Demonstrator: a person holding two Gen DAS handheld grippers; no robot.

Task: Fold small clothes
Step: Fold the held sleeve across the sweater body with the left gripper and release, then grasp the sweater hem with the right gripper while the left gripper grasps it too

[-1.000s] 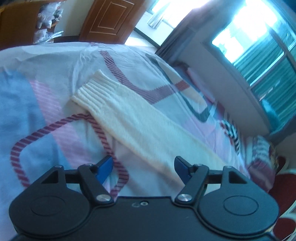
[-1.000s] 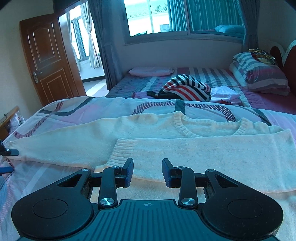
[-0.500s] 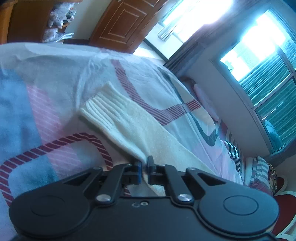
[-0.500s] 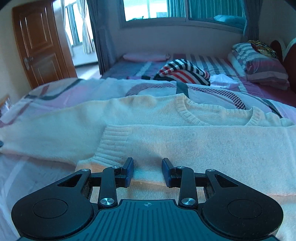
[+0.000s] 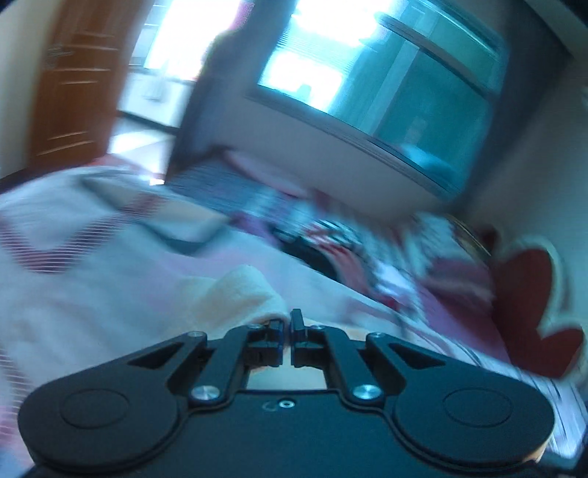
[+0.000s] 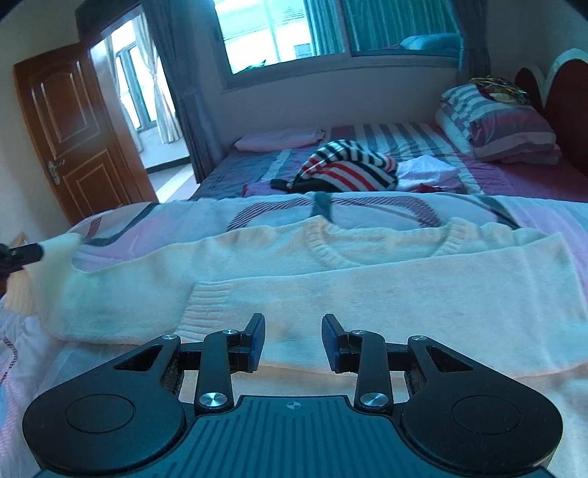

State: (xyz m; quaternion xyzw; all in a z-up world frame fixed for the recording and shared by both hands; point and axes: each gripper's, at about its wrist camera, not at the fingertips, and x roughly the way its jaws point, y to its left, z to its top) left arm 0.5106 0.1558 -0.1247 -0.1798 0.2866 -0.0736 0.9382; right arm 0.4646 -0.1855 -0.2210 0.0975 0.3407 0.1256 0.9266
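Observation:
A cream knit sweater [image 6: 367,264] lies flat on the patterned bedspread [image 6: 183,217], with its right sleeve [image 6: 386,298] folded across the body. My left gripper [image 5: 287,323] is shut on the sweater's left sleeve [image 5: 242,294] and holds it lifted off the bed; the left wrist view is blurred by motion. In the right wrist view the left gripper [image 6: 22,253] shows at the far left edge with the raised sleeve end. My right gripper [image 6: 293,331] is open and empty, low over the folded sleeve near the cuff.
A striped garment [image 6: 349,171] and other clothes lie in a heap further back on the bed. Striped pillows [image 6: 496,125] lean by the red headboard [image 6: 562,84] at right. A wooden door [image 6: 73,128] and a window [image 6: 312,29] stand behind.
My left gripper closed on the left sleeve, then lifted it and swung round toward the sweater's body. My right gripper stayed open over the folded sleeve.

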